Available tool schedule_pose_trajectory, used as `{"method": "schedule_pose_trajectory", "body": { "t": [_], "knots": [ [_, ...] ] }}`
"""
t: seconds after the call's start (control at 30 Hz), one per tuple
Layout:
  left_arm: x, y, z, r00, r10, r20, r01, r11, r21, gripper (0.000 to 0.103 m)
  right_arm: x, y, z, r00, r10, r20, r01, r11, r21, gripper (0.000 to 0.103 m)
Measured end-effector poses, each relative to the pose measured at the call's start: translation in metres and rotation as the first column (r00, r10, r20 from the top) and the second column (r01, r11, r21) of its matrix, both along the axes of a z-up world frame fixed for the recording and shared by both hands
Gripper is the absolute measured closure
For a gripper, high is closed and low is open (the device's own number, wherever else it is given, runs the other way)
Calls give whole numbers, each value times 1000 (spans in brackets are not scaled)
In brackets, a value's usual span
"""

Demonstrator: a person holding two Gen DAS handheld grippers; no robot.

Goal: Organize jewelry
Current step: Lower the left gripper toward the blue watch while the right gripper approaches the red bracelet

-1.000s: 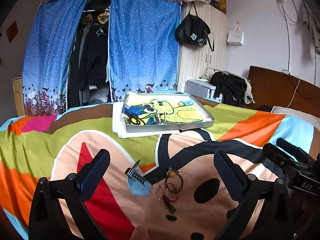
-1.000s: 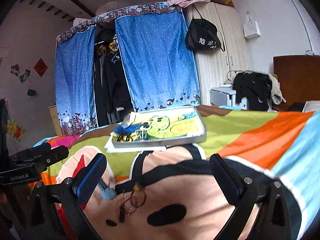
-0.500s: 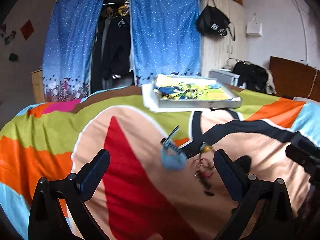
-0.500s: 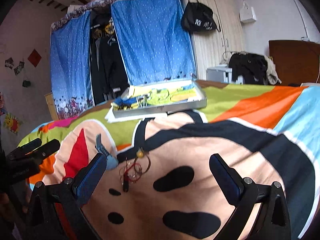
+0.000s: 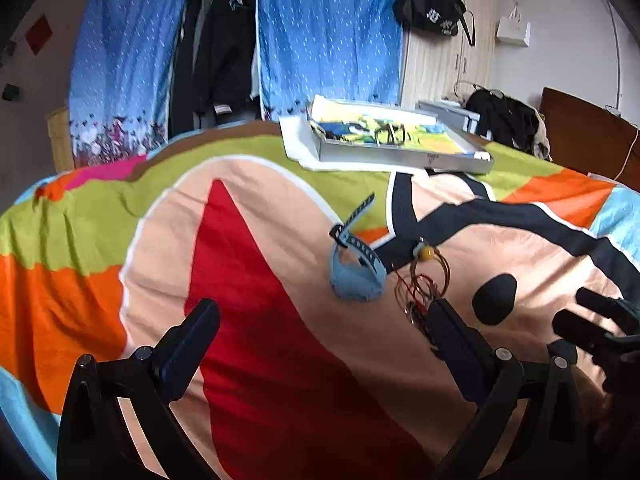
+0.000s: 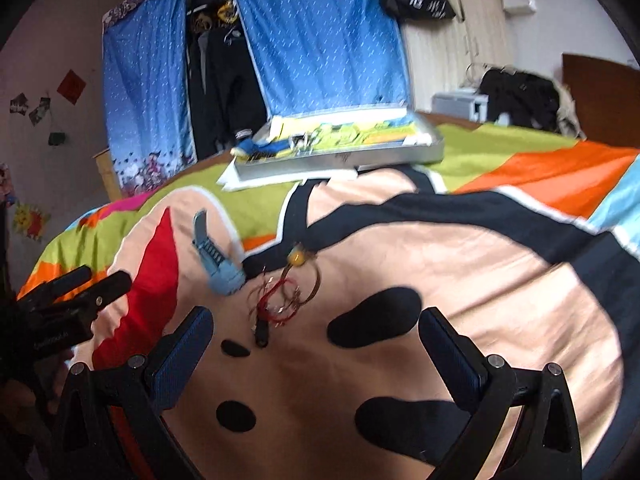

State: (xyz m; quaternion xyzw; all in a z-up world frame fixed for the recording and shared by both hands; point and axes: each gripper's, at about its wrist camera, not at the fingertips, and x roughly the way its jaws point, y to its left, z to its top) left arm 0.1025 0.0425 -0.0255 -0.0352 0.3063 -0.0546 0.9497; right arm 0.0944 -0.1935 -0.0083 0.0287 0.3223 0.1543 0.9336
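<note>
A light blue watch with a dark strap (image 5: 354, 264) (image 6: 218, 262) lies on the colourful bedspread. Just right of it sits a tangle of red and brown cord bracelets with a yellow bead (image 5: 422, 284) (image 6: 284, 292). At the far side of the bed a flat silver tray (image 5: 400, 156) (image 6: 360, 154) with a cartoon lining holds some dark jewelry. My left gripper (image 5: 324, 332) is open, low over the bed, a little short of the watch. My right gripper (image 6: 316, 340) is open too, just short of the bracelets, with nothing between its fingers.
The bedspread (image 5: 260, 280) fills the foreground. Blue wardrobe curtains (image 5: 328, 32) with hanging clothes stand behind the bed. A black bag (image 5: 430, 8) hangs on a pale cupboard. Dark clothes (image 5: 504, 120) lie piled at the right by a wooden headboard (image 5: 588, 136).
Both grippers have dropped lower and moved closer to the watch and bracelets, which now look larger. The left view has swung left. Both stay open.
</note>
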Motion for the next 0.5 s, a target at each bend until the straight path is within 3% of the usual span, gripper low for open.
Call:
{"method": "schedule_pose_trajectory", "body": {
  "t": [0.27,0.5],
  "knots": [
    [27,2,-9,996,-80,-43,79,997,-27,1,14,3,-25,994,64,-90,-63,998,11,0],
    [62,4,-15,989,-132,-72,128,990,-61,1,33,7,-31,989,89,-120,-88,996,12,0]
  ]
}}
